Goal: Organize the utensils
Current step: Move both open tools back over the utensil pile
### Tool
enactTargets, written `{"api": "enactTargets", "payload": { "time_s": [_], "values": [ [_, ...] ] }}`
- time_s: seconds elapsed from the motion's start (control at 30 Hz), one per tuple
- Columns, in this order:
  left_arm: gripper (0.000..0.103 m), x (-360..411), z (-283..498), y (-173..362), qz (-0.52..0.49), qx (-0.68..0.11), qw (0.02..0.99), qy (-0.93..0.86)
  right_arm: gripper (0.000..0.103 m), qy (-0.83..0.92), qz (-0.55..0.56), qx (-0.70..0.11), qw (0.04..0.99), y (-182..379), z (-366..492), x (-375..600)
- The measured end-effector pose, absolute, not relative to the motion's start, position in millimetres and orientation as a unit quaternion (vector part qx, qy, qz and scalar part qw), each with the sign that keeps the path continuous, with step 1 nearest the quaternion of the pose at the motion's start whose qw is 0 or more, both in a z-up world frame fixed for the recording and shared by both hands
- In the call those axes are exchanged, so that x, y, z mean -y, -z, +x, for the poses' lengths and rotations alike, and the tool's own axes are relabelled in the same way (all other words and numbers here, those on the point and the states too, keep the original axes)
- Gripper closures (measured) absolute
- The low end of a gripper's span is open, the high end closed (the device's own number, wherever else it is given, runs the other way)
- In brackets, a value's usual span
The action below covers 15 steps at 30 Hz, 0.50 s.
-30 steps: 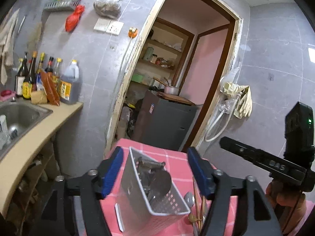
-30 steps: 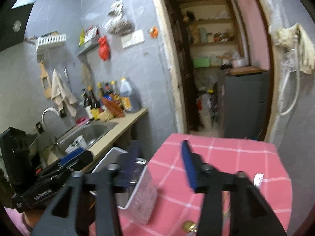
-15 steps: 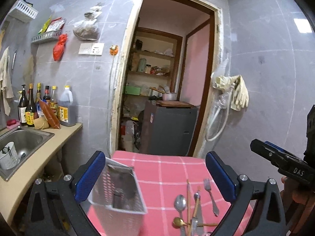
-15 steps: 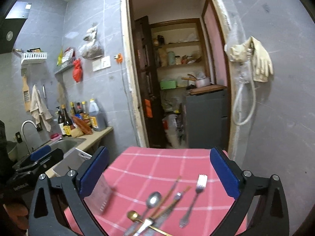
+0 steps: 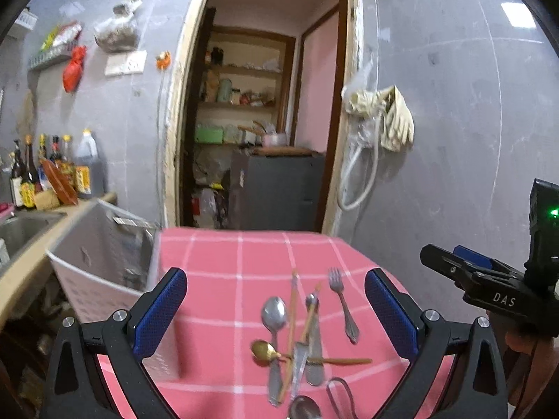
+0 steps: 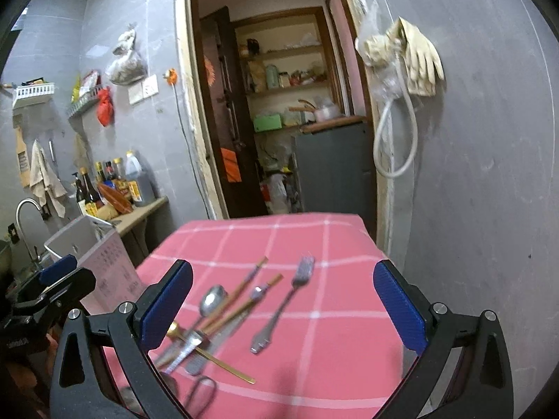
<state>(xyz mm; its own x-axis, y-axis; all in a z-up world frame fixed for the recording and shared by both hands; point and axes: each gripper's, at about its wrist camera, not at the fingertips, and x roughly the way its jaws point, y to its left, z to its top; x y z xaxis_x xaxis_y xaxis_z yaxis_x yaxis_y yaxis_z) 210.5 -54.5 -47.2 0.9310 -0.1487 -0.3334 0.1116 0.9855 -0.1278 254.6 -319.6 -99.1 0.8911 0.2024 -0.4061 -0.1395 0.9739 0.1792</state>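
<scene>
A pile of utensils lies on the pink checked tablecloth (image 5: 223, 255): a steel spoon (image 5: 274, 310), a fork (image 5: 340, 296), a gold spoon (image 5: 265, 349), wooden chopsticks (image 5: 292, 300) and a knife. A white perforated basket (image 5: 101, 262) stands at the table's left edge. My left gripper (image 5: 276, 310) is open and empty above the pile. My right gripper (image 6: 283, 310) is open and empty over the same utensils; the fork (image 6: 283, 310) lies between its fingers, the steel spoon (image 6: 211, 298) and basket (image 6: 101, 262) to its left.
A counter with a sink (image 5: 17, 230) and several sauce bottles (image 5: 52, 174) runs along the left. An open doorway (image 5: 265, 122) with shelves and a grey cabinet is behind the table. Gloves and a hose (image 5: 380, 129) hang on the right wall.
Both grippers opened wide and pulled back from the basket. The basket now stands at the table's left edge, and the utensils lie spread on the cloth in front of both grippers.
</scene>
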Motion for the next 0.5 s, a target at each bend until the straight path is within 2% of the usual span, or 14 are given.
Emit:
{"api": "enactTargets", "payload": {
  "time_s": [0.27, 0.5],
  "values": [
    [0.001, 67.4, 242.2, 86.8, -0.072, -0.260, 0.958, 0.092, 0.002, -0.114, 0.084, -0.272, 0.952, 138.3, 286.8, 337.7],
    [0.001, 64.2, 269.4, 107.2, -0.099, -0.295, 0.947, 0.079, 0.002, -0.145, 0.106, -0.302, 0.936, 167.5, 318.1, 334.7]
  ]
}}
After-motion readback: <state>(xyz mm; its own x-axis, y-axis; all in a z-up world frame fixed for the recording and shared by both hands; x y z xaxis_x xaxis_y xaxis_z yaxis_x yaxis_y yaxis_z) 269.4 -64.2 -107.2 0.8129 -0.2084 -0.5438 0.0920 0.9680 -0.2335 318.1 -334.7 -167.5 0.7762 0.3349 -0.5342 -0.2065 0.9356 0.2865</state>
